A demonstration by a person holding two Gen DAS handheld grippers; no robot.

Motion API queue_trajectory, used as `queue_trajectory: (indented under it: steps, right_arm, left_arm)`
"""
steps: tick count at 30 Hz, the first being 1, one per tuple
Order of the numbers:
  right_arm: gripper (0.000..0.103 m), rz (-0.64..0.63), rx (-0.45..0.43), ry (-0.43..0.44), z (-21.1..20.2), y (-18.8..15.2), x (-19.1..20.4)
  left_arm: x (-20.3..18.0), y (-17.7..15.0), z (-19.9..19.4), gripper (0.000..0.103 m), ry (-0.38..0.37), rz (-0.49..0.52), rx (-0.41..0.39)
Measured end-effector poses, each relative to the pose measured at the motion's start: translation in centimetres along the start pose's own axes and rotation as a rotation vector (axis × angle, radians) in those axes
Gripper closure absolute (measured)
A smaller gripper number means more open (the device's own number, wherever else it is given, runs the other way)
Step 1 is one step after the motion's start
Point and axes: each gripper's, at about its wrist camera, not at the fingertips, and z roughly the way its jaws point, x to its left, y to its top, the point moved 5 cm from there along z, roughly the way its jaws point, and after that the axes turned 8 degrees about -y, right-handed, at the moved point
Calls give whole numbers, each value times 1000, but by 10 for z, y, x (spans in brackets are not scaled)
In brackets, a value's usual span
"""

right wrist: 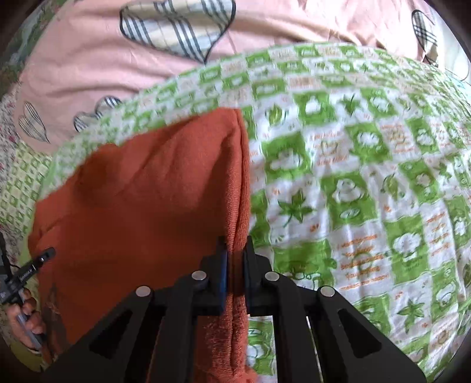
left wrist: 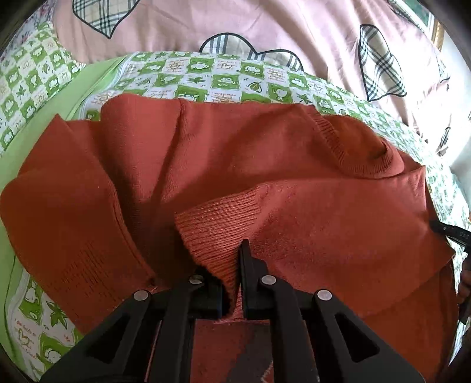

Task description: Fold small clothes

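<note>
A rust-orange knit sweater point(left wrist: 235, 153) lies spread on a green-and-white patterned sheet point(left wrist: 206, 73). My left gripper point(left wrist: 232, 265) is shut on the ribbed cuff point(left wrist: 212, 229) of a sleeve folded over the body. The ribbed collar point(left wrist: 362, 153) shows at the right. In the right wrist view my right gripper point(right wrist: 235, 253) is shut on the sweater's folded right edge point(right wrist: 238, 182), with the sweater point(right wrist: 141, 206) stretching to the left. The other gripper shows at the left edge of that view point(right wrist: 29, 271).
A pink quilt with plaid heart patches point(left wrist: 265, 23) lies beyond the sheet. The patterned sheet point(right wrist: 368, 176) extends bare to the right of the sweater. A plain green fabric strip point(left wrist: 44, 117) runs along the left.
</note>
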Motion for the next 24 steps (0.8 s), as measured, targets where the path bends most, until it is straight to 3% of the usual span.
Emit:
queue_trajectory:
  steps: [1,6,11,14,17,18,19,23,24]
  right_arm:
    - [91,15,-3,4,-1,0,0]
    - [57,56,-80,54,-45,-8,8]
    - [53,42,-105,179,-79,-41,38]
    - [52,38,-66,248,-84,-69,60]
    - [51,29,-26,289,-79,-84,83]
    - [51,28,-10,312,-78,-91,91]
    - [51,30,-4,325,-78,-94,97]
    - [50,24,17,358,-77,-106,115]
    - [50,23,21,361,-77,-108,117]
  left_arm:
    - [0,0,-3,93,5,7,-1]
    - [10,-10,-36,87,23,5,-18]
    - [40,-35,-84,83,19,-78,-72]
    - [54,-40,-97,68,20,-93,-84]
    - [54,-35,-100,38,27,-63,-89]
    - [50,-32,-98,23,24,-38,-86]
    - [47,-30,-95,17,27,-7,-82]
    - [44,-26,-66,17,112,81,-25]
    - [48,-26,-60,23,128,72,-12]
